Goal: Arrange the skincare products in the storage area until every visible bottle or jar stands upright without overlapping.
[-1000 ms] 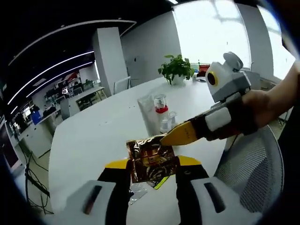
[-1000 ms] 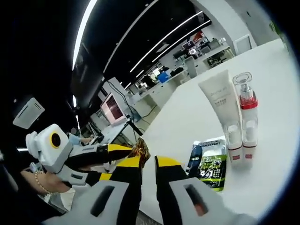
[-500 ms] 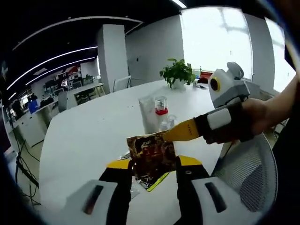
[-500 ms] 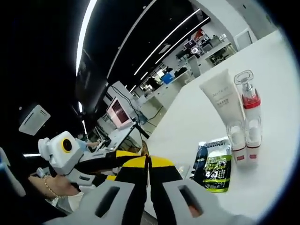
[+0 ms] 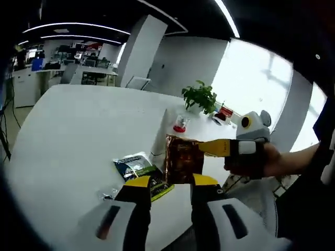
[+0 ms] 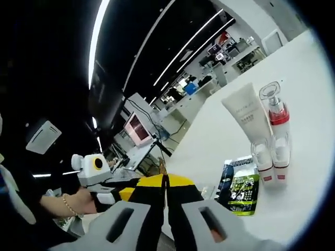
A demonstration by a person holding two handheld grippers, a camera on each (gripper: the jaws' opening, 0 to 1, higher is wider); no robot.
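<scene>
A brown-gold sachet [image 5: 182, 159] hangs upright above the table's near edge, between the jaws of my left gripper [image 5: 171, 181]. Those jaws stand apart, with a gap on the sachet's left side. My right gripper [image 5: 202, 148] comes in from the right and is shut on the sachet's top right corner. In the right gripper view my right gripper [image 6: 165, 181] is closed, with a thin brown edge of the sachet [image 6: 160, 168] above its tips. A white tube [image 6: 245, 112] and a clear bottle with a red collar [image 6: 276, 111] stand upright side by side. A green-black packet [image 6: 240, 189] lies flat in front of them.
The white table [image 5: 68, 136] stretches far to the left. A potted plant [image 5: 200, 95] stands at its far end, and a small clear scrap [image 5: 109, 194] lies near the front edge. A person's hand holds my left gripper [image 6: 120, 193]. Office desks and monitors fill the background.
The left gripper view has swung and now shows more of the table. The sachet now looks narrower and sits nearer the right jaw. The right gripper stays pinched on its corner.
</scene>
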